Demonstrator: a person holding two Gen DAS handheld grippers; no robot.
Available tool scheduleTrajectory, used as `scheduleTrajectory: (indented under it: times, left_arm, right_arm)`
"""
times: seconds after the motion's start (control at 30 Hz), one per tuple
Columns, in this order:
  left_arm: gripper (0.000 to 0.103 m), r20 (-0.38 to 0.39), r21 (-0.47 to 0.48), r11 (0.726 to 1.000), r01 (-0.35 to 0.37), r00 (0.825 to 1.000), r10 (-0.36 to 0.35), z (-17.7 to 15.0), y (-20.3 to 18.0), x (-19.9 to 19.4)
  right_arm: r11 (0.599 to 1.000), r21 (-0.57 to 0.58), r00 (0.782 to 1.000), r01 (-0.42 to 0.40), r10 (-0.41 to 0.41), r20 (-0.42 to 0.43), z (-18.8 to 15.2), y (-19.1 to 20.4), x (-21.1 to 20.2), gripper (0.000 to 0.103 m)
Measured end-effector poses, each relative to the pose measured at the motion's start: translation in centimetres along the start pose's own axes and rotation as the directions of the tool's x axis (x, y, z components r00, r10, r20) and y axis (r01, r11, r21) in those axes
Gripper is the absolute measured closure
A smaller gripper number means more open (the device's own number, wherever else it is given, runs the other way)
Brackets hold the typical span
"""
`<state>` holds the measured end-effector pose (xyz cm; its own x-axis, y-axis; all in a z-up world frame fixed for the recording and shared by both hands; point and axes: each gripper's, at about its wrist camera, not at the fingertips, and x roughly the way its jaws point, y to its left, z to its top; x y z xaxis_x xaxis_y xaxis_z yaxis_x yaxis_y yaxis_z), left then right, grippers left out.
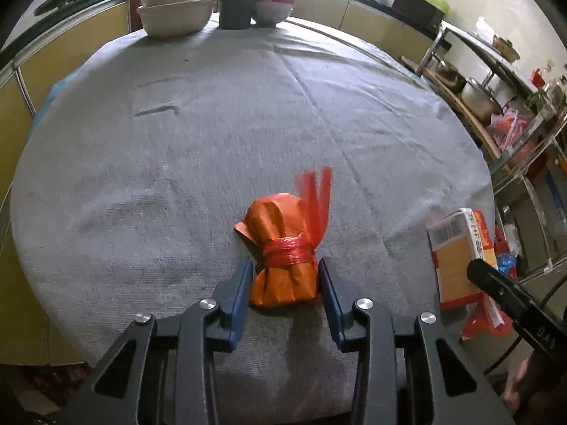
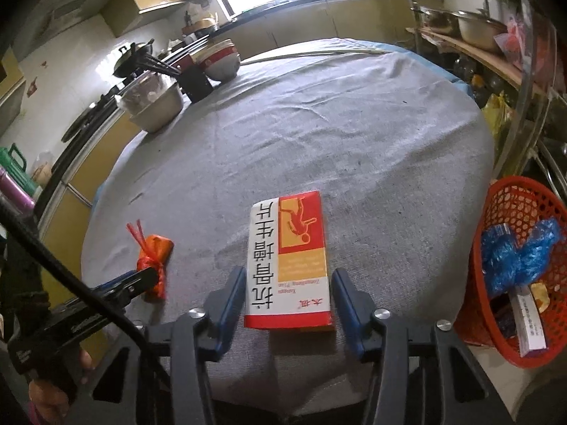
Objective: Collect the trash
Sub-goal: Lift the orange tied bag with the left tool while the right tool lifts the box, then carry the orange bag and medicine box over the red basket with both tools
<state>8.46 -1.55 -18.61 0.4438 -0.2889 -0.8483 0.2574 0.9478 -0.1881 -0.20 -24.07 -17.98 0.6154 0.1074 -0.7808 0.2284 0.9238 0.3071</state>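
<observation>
An orange paper bundle (image 1: 280,248) tied with red plastic string lies on the grey-clothed round table (image 1: 212,124). My left gripper (image 1: 285,283) is open, its blue-padded fingers either side of the bundle's near end. A red, yellow and white medicine box (image 2: 288,262) lies flat on the table. My right gripper (image 2: 288,297) is open, its fingers flanking the box's near end with small gaps. The bundle also shows in the right wrist view (image 2: 154,262), and the box in the left wrist view (image 1: 459,258).
A red mesh basket (image 2: 510,219) holding blue plastic and paper trash stands off the table's right edge. Bowls (image 1: 177,17), a dark cup (image 1: 235,9) and a red-rimmed bowl (image 1: 274,3) stand at the table's far edge. A metal shelf rack (image 1: 496,88) with pots is on the right.
</observation>
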Motion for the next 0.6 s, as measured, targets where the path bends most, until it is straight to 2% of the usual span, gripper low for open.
scheduleTrajectory:
  times: [0.17, 0.37, 0.6]
  left_arm:
    - [0.068, 0.024, 0.016, 1.0, -0.027, 0.999, 0.026, -0.1, -0.6, -0.7]
    - [0.068, 0.11, 0.089, 0.992, -0.089, 0.991, 0.079, 0.2, -3.1, -3.6]
    - [0.068, 0.257, 0.182, 0.966, -0.184, 0.957, 0.134, 0.7, -7.2, -8.3]
  right_arm:
    - [1.0, -0.005, 0.999, -0.021, 0.021, 0.025, -0.2, -0.2, -0.7, 0.052]
    - [0.999, 0.0, 0.995, -0.054, 0.054, 0.089, 0.2, -0.7, -2.7, 0.052]
    - [0.995, 0.041, 0.982, -0.094, 0.086, 0.166, 0.6, -1.9, -5.2, 0.052]
